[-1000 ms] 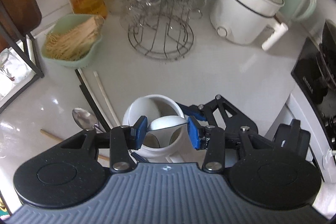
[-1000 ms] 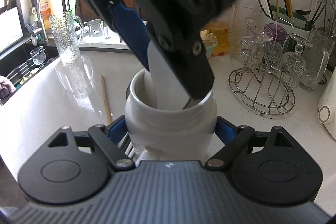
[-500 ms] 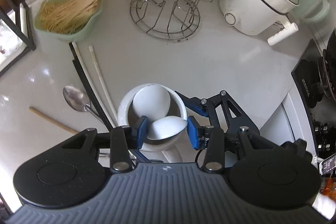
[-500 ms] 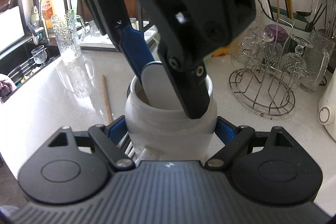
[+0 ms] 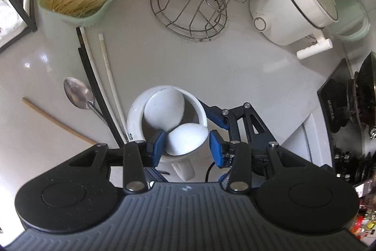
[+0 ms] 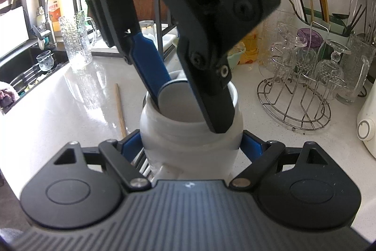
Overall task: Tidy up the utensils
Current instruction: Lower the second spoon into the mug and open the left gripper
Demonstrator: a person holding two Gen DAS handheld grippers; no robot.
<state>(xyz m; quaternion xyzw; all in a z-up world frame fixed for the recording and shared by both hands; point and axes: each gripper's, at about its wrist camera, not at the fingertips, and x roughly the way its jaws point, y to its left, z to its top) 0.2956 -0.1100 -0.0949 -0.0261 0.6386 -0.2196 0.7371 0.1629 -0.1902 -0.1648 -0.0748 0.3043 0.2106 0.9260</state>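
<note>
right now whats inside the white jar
Two white spoons: one leans inside the jar, the other sits between the left tongs at the rim. Their handles and the jar's bottom are hidden.

The left wrist view looks steeply down, close above the white jar (image 5: 141, 114). The right wrist view faces it low and near (image 6: 190, 135). Both share the wire rack (image 5: 188, 8) (image 6: 293, 105) farther off.
</note>
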